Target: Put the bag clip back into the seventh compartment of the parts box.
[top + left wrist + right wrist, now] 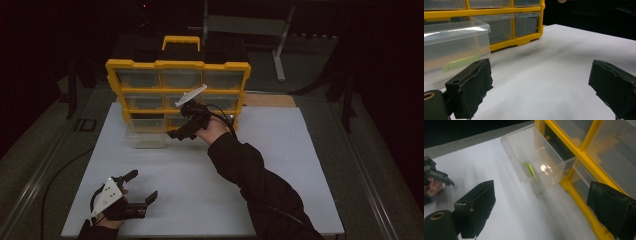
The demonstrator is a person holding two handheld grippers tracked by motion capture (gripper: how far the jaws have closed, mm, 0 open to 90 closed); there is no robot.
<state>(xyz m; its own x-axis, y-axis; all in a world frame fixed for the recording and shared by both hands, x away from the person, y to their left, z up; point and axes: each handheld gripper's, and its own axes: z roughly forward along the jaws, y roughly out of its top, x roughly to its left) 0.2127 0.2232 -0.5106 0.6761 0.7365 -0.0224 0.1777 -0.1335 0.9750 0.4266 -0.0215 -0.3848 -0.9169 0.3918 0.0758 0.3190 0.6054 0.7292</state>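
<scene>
A yellow organizer (177, 64) with clear drawers stands at the back of the white board (200, 175). Its bottom-left clear drawer (145, 137) is pulled out onto the board. Inside lies a small light-green piece (531, 171), which the left gripper view catches through the drawer wall (461, 63). My right gripper (180, 122) is held open in front of the organizer's lower rows, just right of the drawer, jaws wide and empty (544, 210). My left gripper (141, 186) rests open near the board's front left, nothing between its jaws (541, 92).
A wooden strip (270, 100) lies behind the board at the right. A metal stand (280, 50) rises in the dark behind the organizer. The board's middle and right side are bare white. A cable (225, 115) trails from the right gripper.
</scene>
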